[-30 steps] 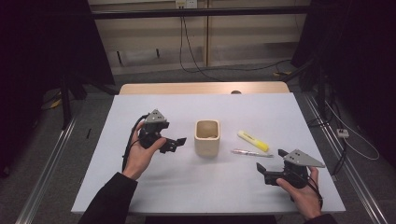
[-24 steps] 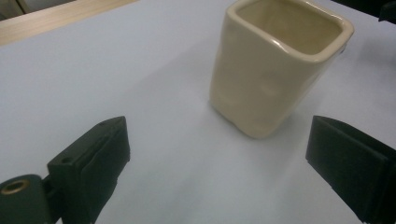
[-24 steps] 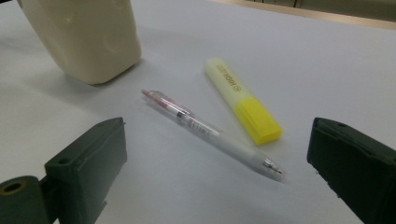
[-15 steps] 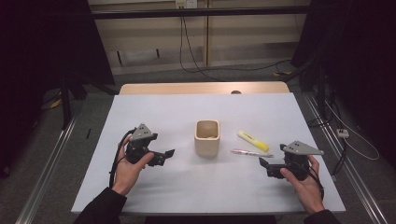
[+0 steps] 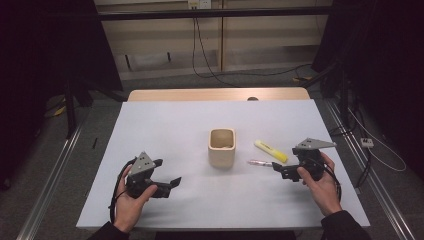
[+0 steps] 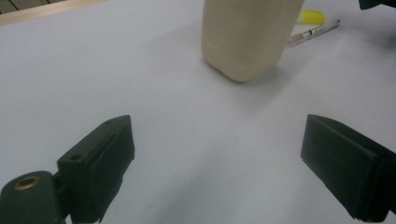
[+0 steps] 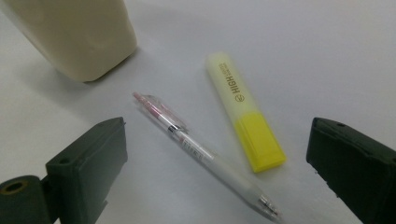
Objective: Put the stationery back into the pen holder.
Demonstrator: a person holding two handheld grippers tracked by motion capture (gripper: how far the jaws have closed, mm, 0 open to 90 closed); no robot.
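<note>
Dim room behind, cables hanging along a pale back wall, dark stands at both sides. We hold both tools low over the white worktop (image 5: 165, 135), which takes up most of the high view.

Largest thing on it: a cream square cup (image 5: 221, 147), upright, mouth open to the top. From our left gripper (image 5: 161, 183) it stands ahead of the fingers (image 6: 100, 158) and off toward the right one, well apart from both. Left fingers are spread wide, released, with bare worktop between them.

Our right gripper (image 5: 281, 170) points at the cup from the other side, fingers (image 7: 91, 163) likewise spread and holding nothing.

Next in size, a yellow highlighter (image 7: 245, 123), lying flat just ahead of the right fingers, nearer the right-hand one, cap end toward us.

Smallest, a clear pen (image 7: 201, 151) with a pinkish end, lying flat and slanted between the right fingers, its tip nearest us, pink end toward the cup. Pen and highlighter lie just beside each other, not touching. Neither finger touches the pen. In the left gripper view both show past the cup's far side.
</note>
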